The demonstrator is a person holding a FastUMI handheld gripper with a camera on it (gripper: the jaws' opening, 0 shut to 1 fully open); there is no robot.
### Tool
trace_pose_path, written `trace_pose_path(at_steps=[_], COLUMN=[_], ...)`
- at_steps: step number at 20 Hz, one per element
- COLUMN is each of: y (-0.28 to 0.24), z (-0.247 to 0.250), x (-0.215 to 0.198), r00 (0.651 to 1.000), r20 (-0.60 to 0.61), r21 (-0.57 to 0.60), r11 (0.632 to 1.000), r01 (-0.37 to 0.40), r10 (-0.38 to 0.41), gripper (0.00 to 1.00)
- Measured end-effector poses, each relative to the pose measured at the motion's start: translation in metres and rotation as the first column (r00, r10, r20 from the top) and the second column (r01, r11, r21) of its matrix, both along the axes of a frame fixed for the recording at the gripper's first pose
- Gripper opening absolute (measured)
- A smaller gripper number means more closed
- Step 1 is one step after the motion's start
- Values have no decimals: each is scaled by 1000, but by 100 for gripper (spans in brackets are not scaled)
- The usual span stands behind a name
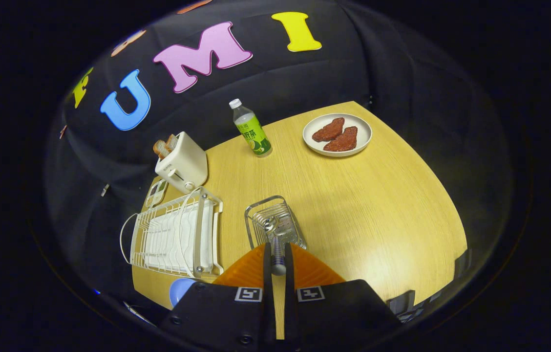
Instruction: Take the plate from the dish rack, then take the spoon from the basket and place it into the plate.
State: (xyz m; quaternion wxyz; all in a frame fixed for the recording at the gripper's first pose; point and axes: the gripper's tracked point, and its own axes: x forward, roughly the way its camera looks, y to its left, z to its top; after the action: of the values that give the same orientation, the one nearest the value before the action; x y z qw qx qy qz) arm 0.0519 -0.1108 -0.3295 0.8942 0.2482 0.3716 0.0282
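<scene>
My gripper (278, 249) is shut on the handle of a metal spoon (276, 244). The spoon sticks out ahead of the fingers, and its bowl lies over the wire basket (256, 215), which stands just beyond them on the wooden table. Whether the spoon still touches the basket I cannot tell. To the left of the basket stands the white wire dish rack (178, 239) with a white tray under it. A round blue plate (180, 291) peeks out near the table's front edge, below the rack and beside the gripper's body, mostly hidden by it.
A white toaster (181, 164) with bread slices stands behind the rack, and a small flat device (156, 193) lies beside it. A green-labelled bottle (252, 129) and a white plate holding two brown pieces of food (337, 134) stand at the far side. Bare table (378, 210) spreads to the right.
</scene>
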Motion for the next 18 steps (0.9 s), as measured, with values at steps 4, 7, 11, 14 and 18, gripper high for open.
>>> trace_pose_path(at_steps=[4, 7, 11, 14, 18], y=[-6, 14, 84, 143, 199], z=[41, 82, 117, 113, 71], x=[-20, -40, -76, -107, -141], r00=[997, 991, 979, 963, 930], r20=[62, 128, 184, 174, 109], r21=[15, 68, 173, 215, 186], r11=[999, 997, 978, 946, 912], r01=[44, 30, -115, -242, -365], r10=[-45, -38, 83, 207, 350], gripper=[11, 11, 11, 11, 11])
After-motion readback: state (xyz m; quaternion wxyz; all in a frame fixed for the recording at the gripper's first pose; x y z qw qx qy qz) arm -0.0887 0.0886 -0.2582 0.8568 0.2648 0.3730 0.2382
